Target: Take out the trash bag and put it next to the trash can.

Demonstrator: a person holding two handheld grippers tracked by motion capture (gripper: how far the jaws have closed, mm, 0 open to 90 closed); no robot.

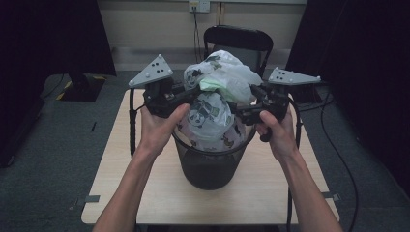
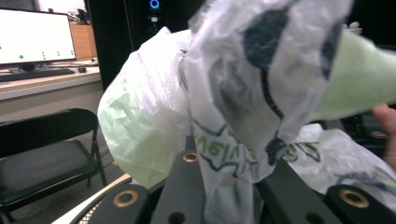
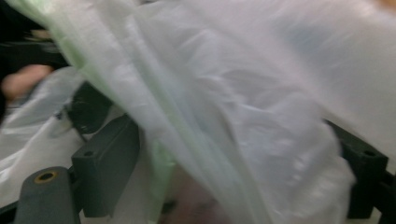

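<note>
I have the left gripper (image 1: 186,99) clamped on a fold of the plastic bag (image 1: 217,92); in the left gripper view its fingers (image 2: 187,186) pinch the printed film between them, and the bag billows up just above and beyond them; a pale green bag (image 2: 355,79) shows to the right behind the printed one. My right gripper (image 1: 249,104) sits at the other side of the bag, facing the left one across it; in the right gripper view its fingers (image 3: 107,158) stand wide apart, with loose film draped between them but not pressed by either, so I read them as open. The bag bulges out of the top of a dark mesh bin (image 1: 209,166), which stands on the table (image 1: 121,164) just below both sets of fingers; a black chair (image 1: 237,38) stands beyond the table, past the bag.
</note>
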